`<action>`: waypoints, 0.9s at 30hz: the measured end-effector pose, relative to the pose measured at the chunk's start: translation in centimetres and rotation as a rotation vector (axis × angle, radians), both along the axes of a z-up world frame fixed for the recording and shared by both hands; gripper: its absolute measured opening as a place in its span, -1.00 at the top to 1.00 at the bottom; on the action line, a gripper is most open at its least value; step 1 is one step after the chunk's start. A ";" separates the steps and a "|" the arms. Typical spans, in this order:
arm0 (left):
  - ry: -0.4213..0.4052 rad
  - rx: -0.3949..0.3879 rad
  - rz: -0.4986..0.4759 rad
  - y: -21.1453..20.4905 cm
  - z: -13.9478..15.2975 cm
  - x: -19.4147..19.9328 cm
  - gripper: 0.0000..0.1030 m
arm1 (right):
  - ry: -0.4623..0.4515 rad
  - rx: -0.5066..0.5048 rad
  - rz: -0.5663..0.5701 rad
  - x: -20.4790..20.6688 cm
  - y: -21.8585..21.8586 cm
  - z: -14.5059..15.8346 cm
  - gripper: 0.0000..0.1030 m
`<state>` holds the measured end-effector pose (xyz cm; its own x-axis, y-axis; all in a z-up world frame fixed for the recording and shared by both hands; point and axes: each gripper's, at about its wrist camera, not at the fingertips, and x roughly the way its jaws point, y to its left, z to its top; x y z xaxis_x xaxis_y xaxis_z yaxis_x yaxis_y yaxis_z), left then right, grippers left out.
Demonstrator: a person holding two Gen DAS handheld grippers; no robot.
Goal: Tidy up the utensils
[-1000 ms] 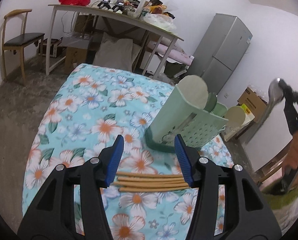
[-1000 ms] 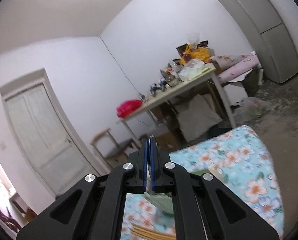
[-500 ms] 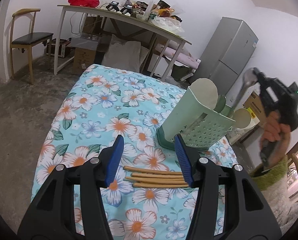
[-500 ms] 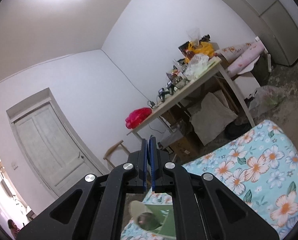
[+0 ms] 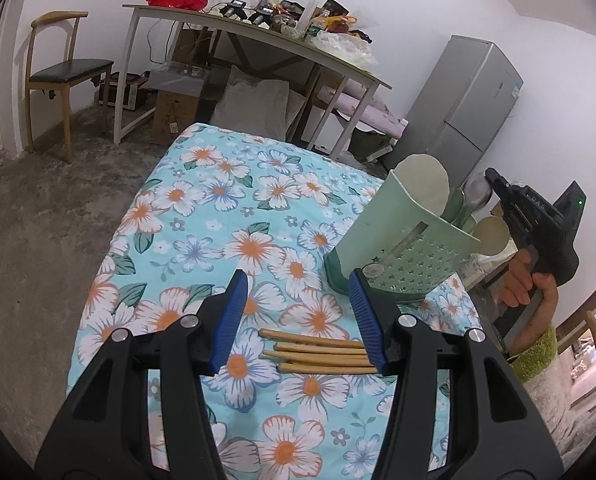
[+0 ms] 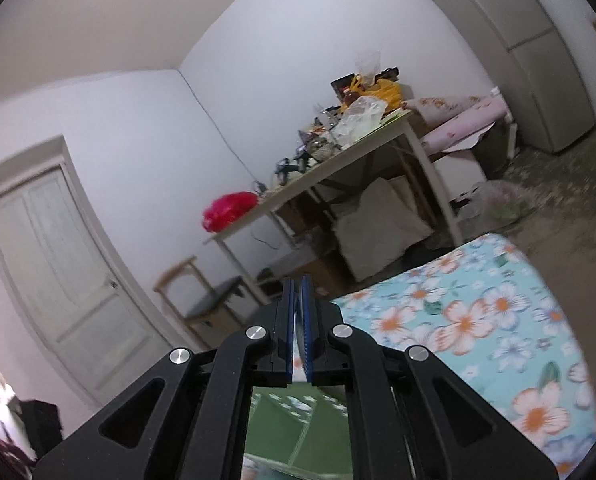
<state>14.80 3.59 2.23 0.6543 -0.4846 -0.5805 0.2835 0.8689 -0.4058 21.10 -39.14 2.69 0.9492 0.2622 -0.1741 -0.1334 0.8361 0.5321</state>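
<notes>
A pale green utensil holder point(image 5: 405, 244) stands on the floral tablecloth point(image 5: 234, 208). Several wooden chopsticks point(image 5: 317, 354) lie side by side in front of it. My left gripper point(image 5: 298, 316) is open above the chopsticks, one finger on each side of them. My right gripper point(image 5: 493, 184) is over the holder's far side, shut on a metal spoon point(image 5: 475, 196) that dips into the holder. In the right wrist view the fingers point(image 6: 298, 336) are closed on the spoon's thin handle, and the green holder point(image 6: 298, 424) shows blurred below.
A white desk point(image 5: 258, 44) piled with clutter stands behind the table, with a wooden chair point(image 5: 58, 68) to its left and a grey fridge point(image 5: 465, 108) to its right. Boxes and a cushion point(image 5: 254, 100) sit under the desk.
My right gripper has come down with the spoon, from high at the right to the holder's top. My left gripper has drawn back slightly above the chopsticks and stays open.
</notes>
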 end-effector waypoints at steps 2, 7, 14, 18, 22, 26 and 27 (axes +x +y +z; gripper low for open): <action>0.002 -0.001 -0.003 -0.1 -0.1 0.0 0.03 | 0.000 -0.041 -0.018 -0.6 0.2 0.4 0.89; 0.004 -0.003 -0.007 -0.3 -0.2 0.1 0.03 | -0.010 -0.112 -0.060 -1.9 0.3 1.4 0.89; 0.011 -0.002 -0.003 -0.3 -0.3 0.1 0.01 | -0.017 -0.161 -0.032 -3.7 1.0 2.9 0.72; 0.011 -0.002 -0.004 -0.3 -0.4 0.1 0.00 | 0.018 -0.215 0.075 -4.3 2.5 2.9 0.23; 0.019 -0.006 -0.008 -0.4 -0.5 0.2 -0.02 | 0.085 -0.330 0.149 -4.6 4.7 2.4 0.14; 0.014 -0.011 -0.022 -0.9 -0.5 0.3 -0.04 | 0.173 -0.428 0.165 -3.9 6.6 1.6 0.13; 0.005 -0.013 -0.029 -1.1 -0.3 0.3 -0.04 | 0.188 -0.436 0.169 -3.7 6.8 1.5 0.11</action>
